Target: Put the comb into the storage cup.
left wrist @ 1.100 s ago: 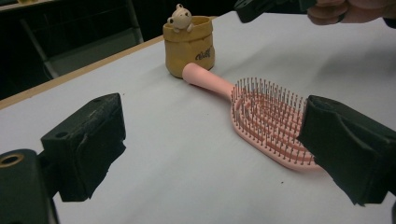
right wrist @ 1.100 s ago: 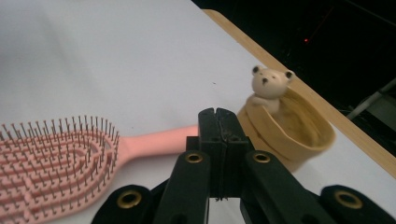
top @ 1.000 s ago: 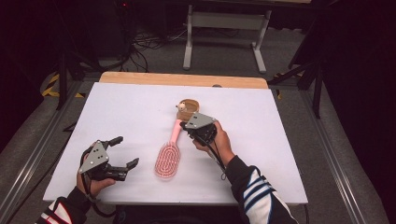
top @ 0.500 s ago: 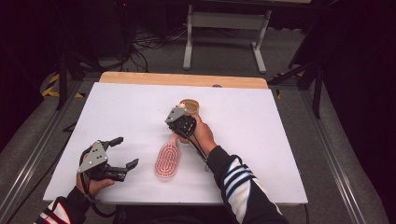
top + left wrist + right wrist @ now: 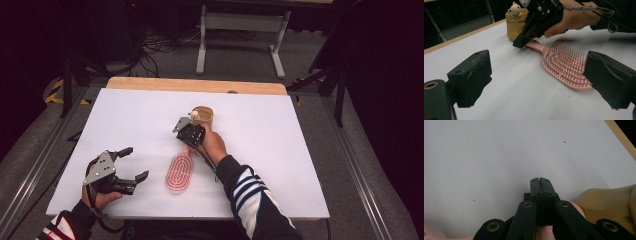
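A pink hairbrush (image 5: pixel 180 172) (image 5: pixel 566 65) lies bristles up on the white table (image 5: pixel 300 150), its handle pointing at a yellow cup (image 5: pixel 204 116) (image 5: pixel 515 25) with a small bear figure on its rim. My right gripper (image 5: pixel 186 134) (image 5: pixel 520 44) (image 5: pixel 541 181) is shut with nothing between the jaws. Its tip is down at the end of the brush handle, just in front of the cup (image 5: pixel 606 197). My left gripper (image 5: pixel 136 162) (image 5: pixel 536 82) stands open at the near left, empty, its jaws facing the brush head from a short way off.
A wooden strip (image 5: pixel 195 85) runs along the table's far edge. Beyond it are a metal stand (image 5: pixel 240 30) and cables on the floor. Bare white surface stretches to the right of the hand and along the far left.
My right gripper has moved left and down, from beside the cup's right to the brush handle's end. The left gripper, the brush and the cup have stayed put.
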`<state>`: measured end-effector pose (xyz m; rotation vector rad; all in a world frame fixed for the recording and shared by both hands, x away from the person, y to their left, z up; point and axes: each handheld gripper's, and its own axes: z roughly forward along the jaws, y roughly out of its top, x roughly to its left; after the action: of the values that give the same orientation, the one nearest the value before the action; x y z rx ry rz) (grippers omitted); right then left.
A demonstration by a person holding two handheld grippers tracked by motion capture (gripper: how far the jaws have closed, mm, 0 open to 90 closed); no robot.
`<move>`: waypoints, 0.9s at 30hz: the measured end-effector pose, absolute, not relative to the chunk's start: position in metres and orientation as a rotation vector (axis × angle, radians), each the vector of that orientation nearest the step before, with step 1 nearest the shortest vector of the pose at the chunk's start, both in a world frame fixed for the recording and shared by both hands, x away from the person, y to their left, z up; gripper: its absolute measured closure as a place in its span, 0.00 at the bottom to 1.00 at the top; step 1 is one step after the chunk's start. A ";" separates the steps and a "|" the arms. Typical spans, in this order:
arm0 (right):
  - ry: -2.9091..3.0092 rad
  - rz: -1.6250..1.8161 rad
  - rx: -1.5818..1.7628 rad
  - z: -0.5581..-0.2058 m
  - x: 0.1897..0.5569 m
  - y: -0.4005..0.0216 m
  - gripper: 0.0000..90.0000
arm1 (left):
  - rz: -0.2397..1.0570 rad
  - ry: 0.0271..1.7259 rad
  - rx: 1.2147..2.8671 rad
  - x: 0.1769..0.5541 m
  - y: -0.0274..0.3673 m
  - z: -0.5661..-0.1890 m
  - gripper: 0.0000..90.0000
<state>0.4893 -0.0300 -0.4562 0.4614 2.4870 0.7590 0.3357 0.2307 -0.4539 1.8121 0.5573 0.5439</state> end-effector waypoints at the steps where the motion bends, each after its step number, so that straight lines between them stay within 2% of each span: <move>1: 2.486 0.756 0.463 -0.456 0.489 -0.030 1.00 | 0.543 0.555 1.812 0.335 0.231 -0.454 0.10; 14: 2.532 0.708 0.571 -0.453 0.487 -0.048 1.00 | 0.545 0.553 1.822 0.335 0.230 -0.454 0.10; 27: 2.497 0.752 0.680 -0.455 0.474 -0.101 1.00 | 0.555 0.550 1.825 0.335 0.227 -0.454 0.10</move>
<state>0.4739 -0.1011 -0.4550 0.6797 2.4968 0.7522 0.3348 0.2271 -0.4538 1.8251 0.5502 0.5553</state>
